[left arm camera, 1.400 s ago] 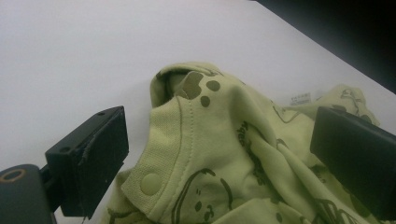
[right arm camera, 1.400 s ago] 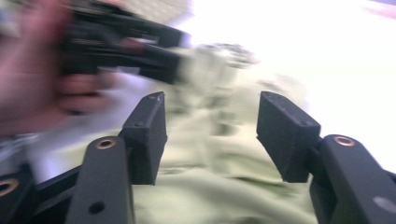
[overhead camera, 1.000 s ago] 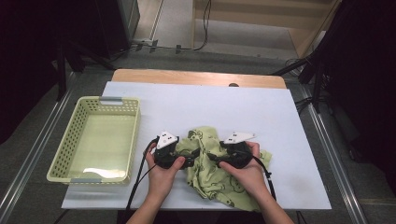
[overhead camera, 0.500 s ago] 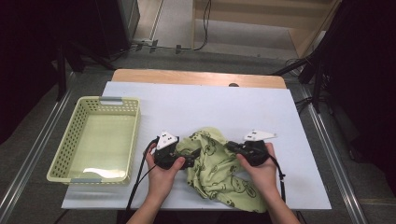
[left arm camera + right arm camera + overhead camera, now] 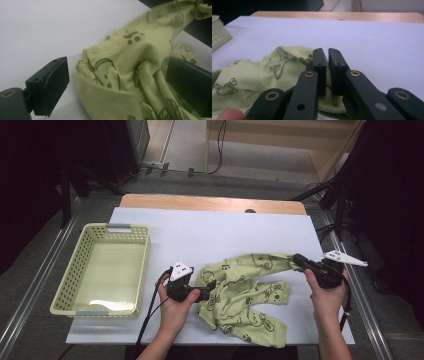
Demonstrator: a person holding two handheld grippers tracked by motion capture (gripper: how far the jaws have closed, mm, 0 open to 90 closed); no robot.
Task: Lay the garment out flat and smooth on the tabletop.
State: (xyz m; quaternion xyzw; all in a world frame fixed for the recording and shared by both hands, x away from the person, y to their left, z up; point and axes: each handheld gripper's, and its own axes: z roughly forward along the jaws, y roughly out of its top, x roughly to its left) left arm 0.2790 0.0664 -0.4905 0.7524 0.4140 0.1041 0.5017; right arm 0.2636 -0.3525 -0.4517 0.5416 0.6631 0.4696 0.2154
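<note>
While the green garment (image 5: 245, 292) lies on the white table (image 5: 220, 232), one end is clamped by the right gripper (image 5: 299, 261); the left gripper (image 5: 209, 292) is held open around a fold.

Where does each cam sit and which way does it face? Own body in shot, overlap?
High view: above the person's side, facing forward and down; basket, both forearms.
Left gripper view: on the left hand-held gripper, along open jaws at the garment.
Right gripper view: on the right hand-held gripper, across the table, pinching cloth.
All share the garment.
</note>
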